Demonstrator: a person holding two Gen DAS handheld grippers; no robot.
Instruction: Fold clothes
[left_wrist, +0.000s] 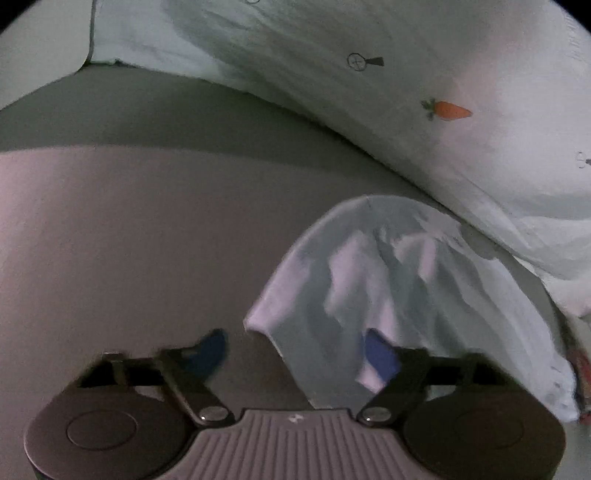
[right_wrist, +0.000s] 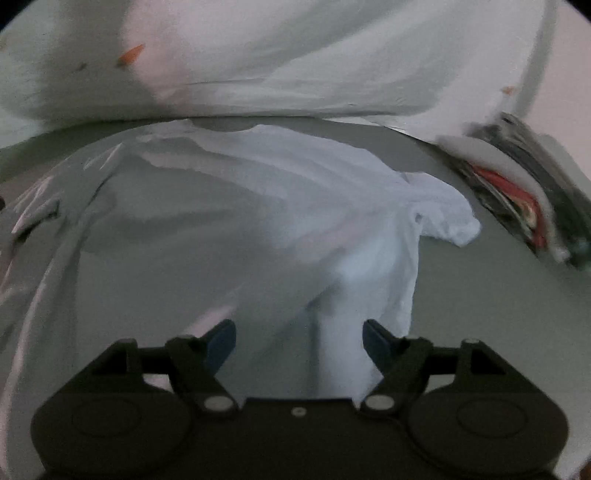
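Observation:
A pale blue-white garment (left_wrist: 399, 280) lies crumpled on a grey surface (left_wrist: 147, 229). In the left wrist view my left gripper (left_wrist: 295, 352) is open, its blue pads wide apart; the garment's edge lies between them and over the right pad. In the right wrist view the same garment (right_wrist: 295, 206) spreads wide with a bunched corner at the right. My right gripper (right_wrist: 299, 341) is open, with a fold of the garment lying between its pads, close to the right one.
A white cloth printed with carrots (left_wrist: 447, 110) lies bunched behind the garment, and shows in the right wrist view (right_wrist: 258, 55) too. A stack of dark and red items (right_wrist: 517, 184) lies at the right.

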